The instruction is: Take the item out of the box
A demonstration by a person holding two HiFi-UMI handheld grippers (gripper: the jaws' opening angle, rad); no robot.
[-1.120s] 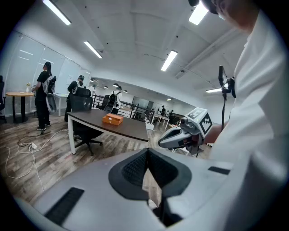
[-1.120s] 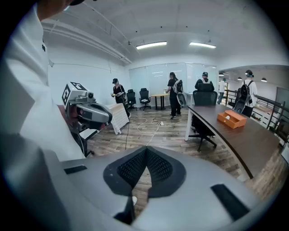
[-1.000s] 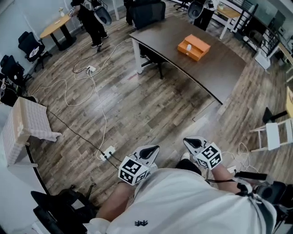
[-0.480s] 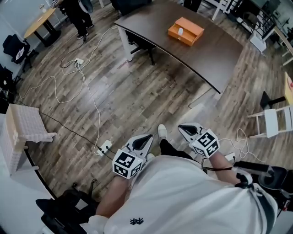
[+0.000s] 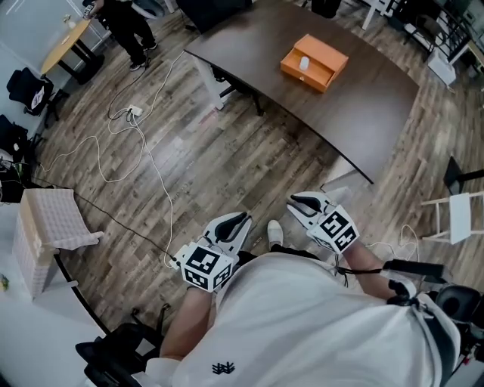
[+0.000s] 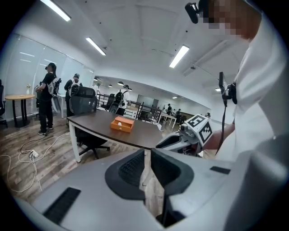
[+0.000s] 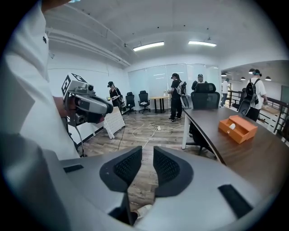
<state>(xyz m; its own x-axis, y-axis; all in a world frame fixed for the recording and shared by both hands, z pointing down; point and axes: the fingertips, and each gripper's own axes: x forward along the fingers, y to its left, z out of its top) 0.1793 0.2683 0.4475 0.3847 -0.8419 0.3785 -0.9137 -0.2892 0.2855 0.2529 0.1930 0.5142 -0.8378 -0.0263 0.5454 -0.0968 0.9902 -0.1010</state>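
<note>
An orange box (image 5: pixel 314 63) lies open on the dark brown table (image 5: pixel 363 113), far ahead of me, with a small white item (image 5: pixel 305 63) in it. The box also shows in the left gripper view (image 6: pixel 123 124) and the right gripper view (image 7: pixel 237 127). Both grippers hang in front of my body over the wooden floor, well short of the table. My left gripper (image 5: pixel 243 219) is shut with nothing in it (image 6: pixel 147 169). The jaws of my right gripper (image 5: pixel 292 202) are opening, a narrow gap shows between its pads (image 7: pixel 147 168), and nothing is between them.
White cables (image 5: pixel 144 151) and a power strip (image 5: pixel 134 112) trail across the floor on the left. A white woven crate (image 5: pixel 49 227) stands at the far left. A white chair (image 5: pixel 457 215) is at the right. People (image 5: pixel 125 19) stand near a round table (image 5: pixel 64 41) at the back.
I have stepped forward: both grippers sit higher in the head view and closer to the table's near corner. The crate at the left has slid down the frame.
</note>
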